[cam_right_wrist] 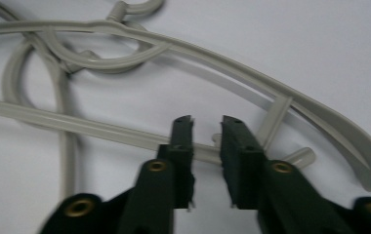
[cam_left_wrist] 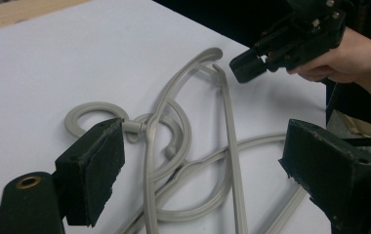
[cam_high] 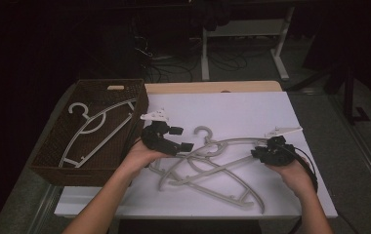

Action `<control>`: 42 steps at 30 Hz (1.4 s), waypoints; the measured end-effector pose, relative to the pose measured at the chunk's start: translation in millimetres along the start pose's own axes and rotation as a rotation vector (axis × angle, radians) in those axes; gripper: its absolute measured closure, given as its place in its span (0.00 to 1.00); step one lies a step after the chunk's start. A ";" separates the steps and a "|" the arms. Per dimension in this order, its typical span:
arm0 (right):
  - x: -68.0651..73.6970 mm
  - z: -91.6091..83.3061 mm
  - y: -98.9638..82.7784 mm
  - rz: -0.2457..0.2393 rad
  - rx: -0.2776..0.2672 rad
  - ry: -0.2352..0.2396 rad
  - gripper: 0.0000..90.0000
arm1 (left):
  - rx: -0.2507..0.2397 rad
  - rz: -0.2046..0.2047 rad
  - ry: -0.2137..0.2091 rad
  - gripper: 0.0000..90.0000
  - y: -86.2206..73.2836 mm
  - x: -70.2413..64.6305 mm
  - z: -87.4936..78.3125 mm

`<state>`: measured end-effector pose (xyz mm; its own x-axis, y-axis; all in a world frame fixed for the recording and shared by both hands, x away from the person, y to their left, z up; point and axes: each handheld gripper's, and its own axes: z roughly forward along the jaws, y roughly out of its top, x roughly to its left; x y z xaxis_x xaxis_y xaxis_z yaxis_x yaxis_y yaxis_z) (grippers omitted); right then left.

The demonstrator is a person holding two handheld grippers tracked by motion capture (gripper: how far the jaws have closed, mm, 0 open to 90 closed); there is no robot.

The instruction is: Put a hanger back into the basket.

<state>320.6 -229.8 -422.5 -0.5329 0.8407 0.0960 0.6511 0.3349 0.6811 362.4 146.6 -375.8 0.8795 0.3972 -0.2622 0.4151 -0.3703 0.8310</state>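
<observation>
The right tongs (cam_right_wrist: 207, 127) stand with jaws nearly together, only a narrow gap between them, and a thin grey bar of a hanger (cam_right_wrist: 125, 132) crosses that gap just under the tips; whether the pads press on it cannot be told from the right gripper view. In the high view these tongs (cam_high: 257, 152) sit right of centre at the end of the hanger heap. The left tongs (cam_left_wrist: 200, 165) are spread wide and hold nothing; through them the left gripper view shows the tangled hooks (cam_left_wrist: 171, 129) on the white sheet and, at upper right, the other hand (cam_left_wrist: 342, 63) with its tongs, details the high view leaves small. There the left tongs (cam_high: 181, 139) hover at centre, just above the heap of grey hangers (cam_high: 208, 168). The high view alone takes in the brown woven basket (cam_high: 51, 146) at left, with more hangers (cam_high: 95, 129) inside. The desk (cam_high: 242, 112) is covered in white, with a wooden edge at its far side. Beyond lie a dark room, floor cables and white table legs (cam_high: 205, 53).
</observation>
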 end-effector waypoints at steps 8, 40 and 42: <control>-7.6 10.6 0.1 -0.021 0.040 -0.025 0.99 | 0.017 -0.004 0.000 0.17 -6.5 5.3 11.4; -11.7 20.3 -5.2 -0.017 0.089 -0.034 0.99 | 0.276 0.027 0.035 0.40 -38.7 34.4 73.6; -11.8 20.4 -5.3 -0.017 0.090 -0.034 0.99 | 0.290 0.036 0.028 0.46 -39.7 34.6 76.9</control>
<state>334.5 -232.8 -442.1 -0.5268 0.8479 0.0593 0.6885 0.3848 0.6147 394.3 110.5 -455.5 0.8898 0.4007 -0.2183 0.4365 -0.6077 0.6634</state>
